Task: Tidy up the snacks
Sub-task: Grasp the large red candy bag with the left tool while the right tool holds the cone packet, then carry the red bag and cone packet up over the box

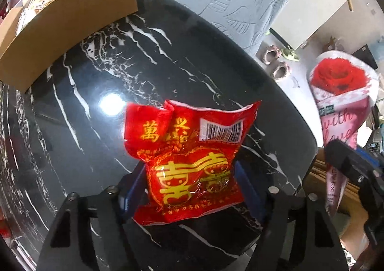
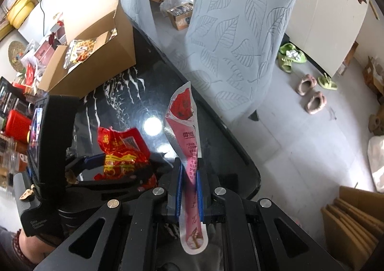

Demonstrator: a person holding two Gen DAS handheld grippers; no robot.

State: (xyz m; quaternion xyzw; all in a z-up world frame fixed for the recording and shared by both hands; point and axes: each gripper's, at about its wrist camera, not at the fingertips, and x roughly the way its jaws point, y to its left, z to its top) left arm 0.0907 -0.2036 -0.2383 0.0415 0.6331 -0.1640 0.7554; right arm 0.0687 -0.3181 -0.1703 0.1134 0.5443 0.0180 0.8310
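Note:
My left gripper (image 1: 192, 182) is shut on a red snack bag (image 1: 192, 150) with gold characters and a barcode, held above the black marble table (image 1: 96, 114). The bag and left gripper also show in the right wrist view (image 2: 120, 150). My right gripper (image 2: 189, 175) is shut on a pink cone-shaped snack pack (image 2: 184, 122) printed with a red rose, held upright over the table's near corner. That pack also shows at the right of the left wrist view (image 1: 340, 93). An open cardboard box (image 2: 96, 54) holding several snacks stands at the table's far left; it also shows in the left wrist view (image 1: 67, 18).
A chair with a grey leaf-pattern cover (image 2: 240, 30) stands against the table's far edge. Slippers (image 2: 312, 95) lie on the floor to the right. Clutter and a red container (image 2: 16, 124) sit at the left. Flattened cardboard (image 2: 355, 218) lies at the lower right.

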